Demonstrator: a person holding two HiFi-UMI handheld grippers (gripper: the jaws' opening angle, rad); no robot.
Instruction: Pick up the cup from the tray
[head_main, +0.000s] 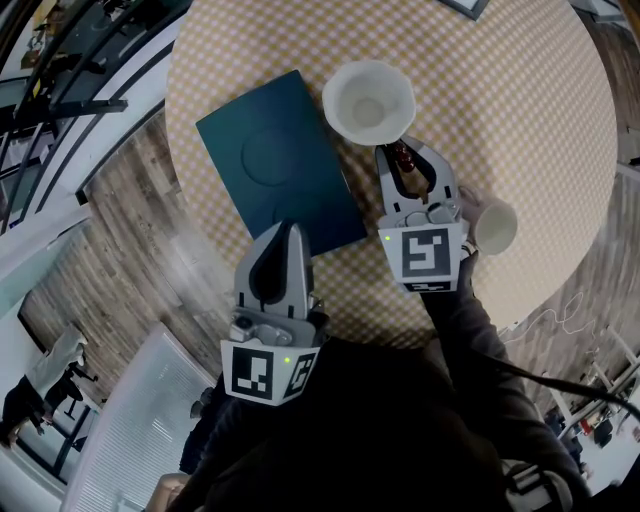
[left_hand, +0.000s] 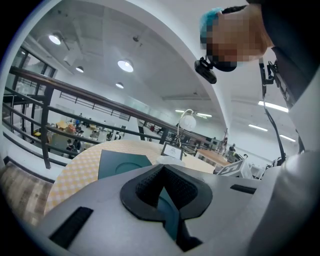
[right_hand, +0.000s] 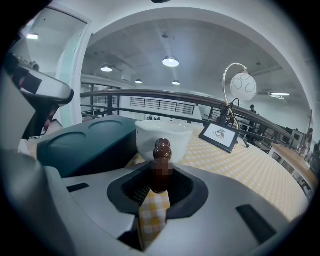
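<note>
A white cup (head_main: 368, 100) with a brown beaded handle (head_main: 403, 157) is over the yellow checked table, just past the far right corner of the dark teal tray (head_main: 280, 165). My right gripper (head_main: 400, 155) is shut on that handle (right_hand: 161, 165), and the cup (right_hand: 162, 137) fills the view just beyond its jaws. I cannot tell whether the cup rests on the cloth or hangs a little above it. My left gripper (head_main: 288, 232) is shut and holds nothing, at the tray's near edge. In the left gripper view the tray (left_hand: 120, 162) shows past the gripper (left_hand: 162, 170).
A smaller white cup (head_main: 495, 227) stands on the round table (head_main: 520, 120) just right of my right gripper. A framed sign (right_hand: 220, 136) and a round lamp (right_hand: 244, 86) stand at the table's far side. A railing (left_hand: 75, 92) runs beyond the table.
</note>
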